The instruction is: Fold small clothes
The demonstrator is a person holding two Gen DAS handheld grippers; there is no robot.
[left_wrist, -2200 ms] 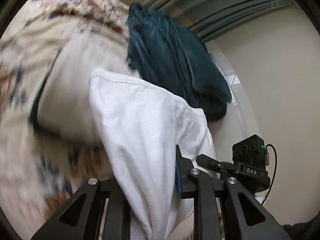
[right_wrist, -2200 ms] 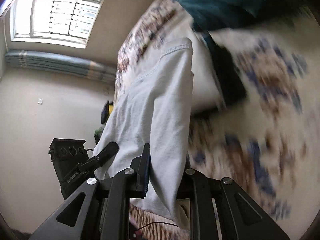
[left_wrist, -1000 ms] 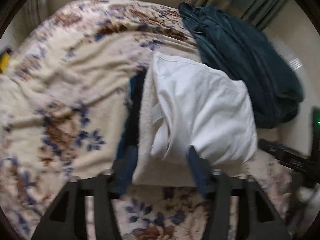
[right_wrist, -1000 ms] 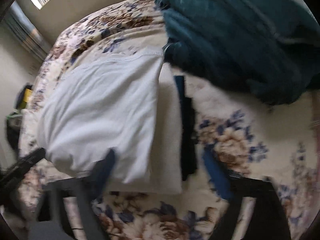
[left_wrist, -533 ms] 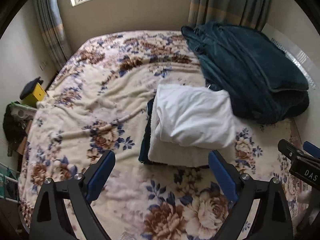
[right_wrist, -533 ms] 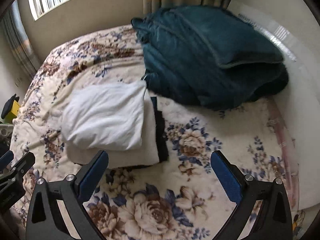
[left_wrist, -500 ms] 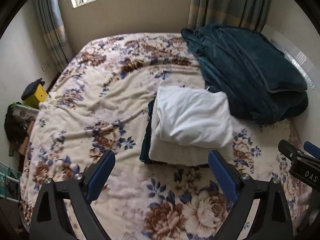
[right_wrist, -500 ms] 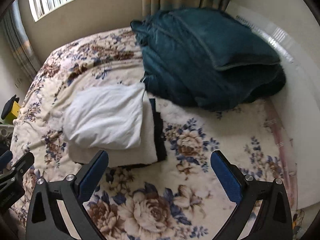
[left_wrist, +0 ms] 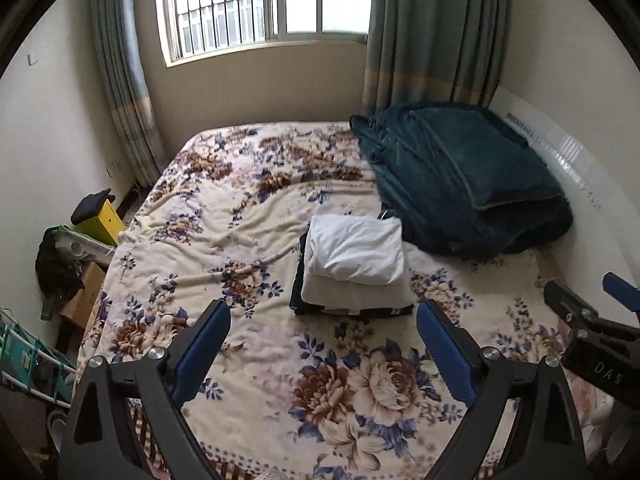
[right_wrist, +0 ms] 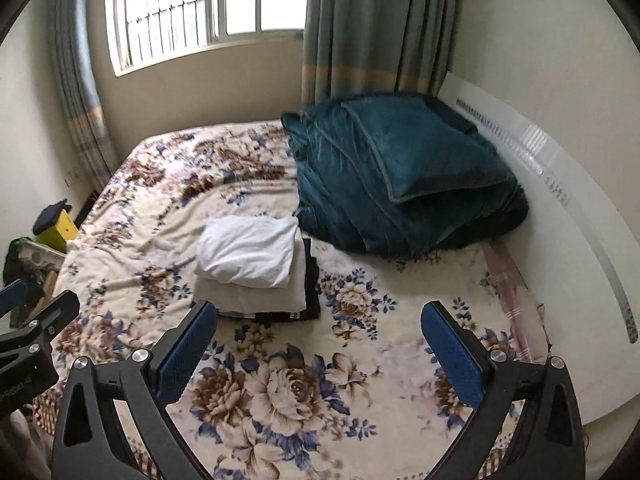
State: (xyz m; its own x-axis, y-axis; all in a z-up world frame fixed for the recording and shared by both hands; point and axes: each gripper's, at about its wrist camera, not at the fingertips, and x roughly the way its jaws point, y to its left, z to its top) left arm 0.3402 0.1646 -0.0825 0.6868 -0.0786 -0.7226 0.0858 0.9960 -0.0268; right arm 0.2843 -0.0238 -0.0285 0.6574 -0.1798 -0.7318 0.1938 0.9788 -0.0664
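The left gripper [left_wrist: 322,338] is wide apart and holds nothing. At its 12 o'clock, the white cloth [left_wrist: 356,254] sits folded on top of the pile [left_wrist: 352,296]. The right gripper [right_wrist: 318,334] is wide apart too. This fold looks finished. Next, find another small cloth.

Folded white garment [left_wrist: 358,249] lies flat as the top layer of a stack. Beneath it: a folded cream garment [left_wrist: 352,294], then a dark garment [left_wrist: 298,280]. The stack sits just beside the teal blanket [left_wrist: 460,176].
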